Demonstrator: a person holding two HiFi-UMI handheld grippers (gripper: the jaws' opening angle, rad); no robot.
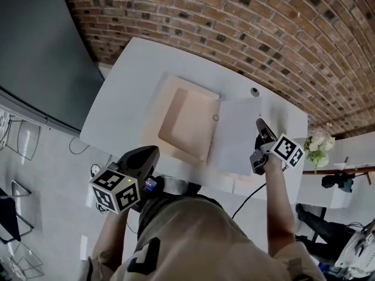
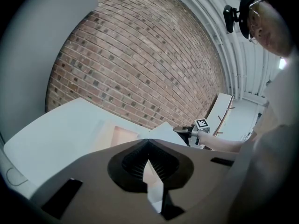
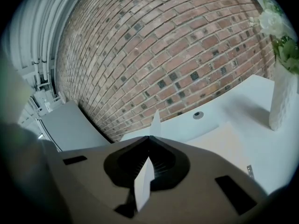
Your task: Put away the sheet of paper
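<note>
**Right gripper holds the sheet on edge over the open folder**

The right gripper point(image 1: 259, 123) has its jaws closed on the right edge of the sheet of paper point(image 1: 234, 134). In the right gripper view the sheet point(image 3: 144, 181) shows edge-on, pinched between them. The sheet is raised over the right part of a beige folder point(image 1: 183, 122), which lies open on the white table point(image 1: 126, 75).

The left gripper point(image 1: 153, 152) is at the folder's near left corner, its jaws shut on a thin pale edge there point(image 2: 154, 181). A vase of white flowers point(image 1: 318, 148) stands off to the right, and a brick wall point(image 1: 234, 22) runs along the far side.
</note>
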